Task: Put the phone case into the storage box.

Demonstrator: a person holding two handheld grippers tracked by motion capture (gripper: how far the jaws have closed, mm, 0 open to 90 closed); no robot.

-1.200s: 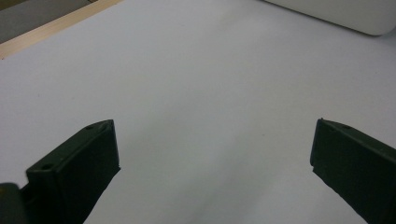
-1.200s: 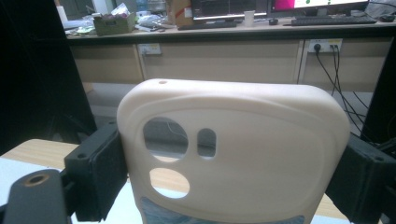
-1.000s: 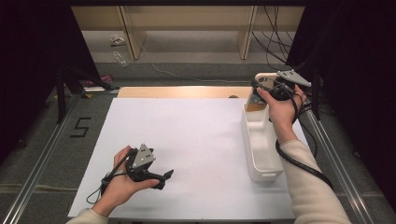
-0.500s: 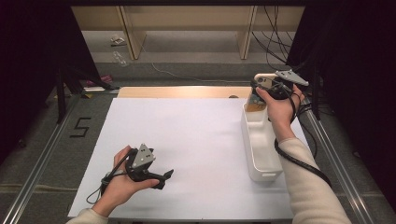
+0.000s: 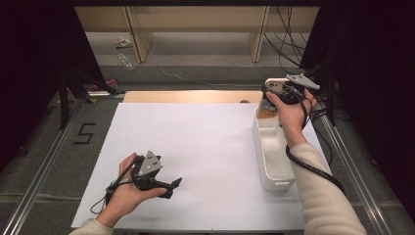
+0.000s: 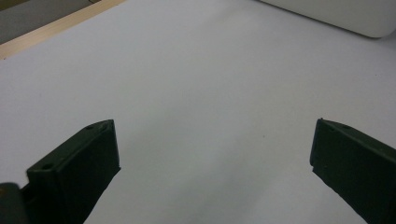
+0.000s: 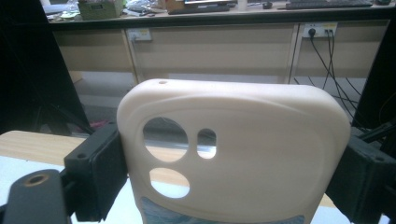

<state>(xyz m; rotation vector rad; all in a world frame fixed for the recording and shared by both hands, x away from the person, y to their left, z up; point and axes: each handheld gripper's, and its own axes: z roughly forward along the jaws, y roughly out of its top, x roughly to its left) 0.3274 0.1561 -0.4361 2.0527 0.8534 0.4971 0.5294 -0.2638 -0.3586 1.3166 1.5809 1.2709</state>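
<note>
Because the cream phone case (image 7: 233, 154) was pinched across its width by the right gripper (image 5: 274, 93), it hung clear above the white tray's (image 5: 274, 181) far end at two o'clock; the left gripper (image 5: 169, 186) rested spread and empty at seven o'clock.

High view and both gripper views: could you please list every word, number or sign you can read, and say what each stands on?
"5": a black numeral on the grey floor, left of the white sheet.
Labels on the boxes on the far counter: too small and blurred to read.
Phone case held in the right tool: no writing visible.
</note>
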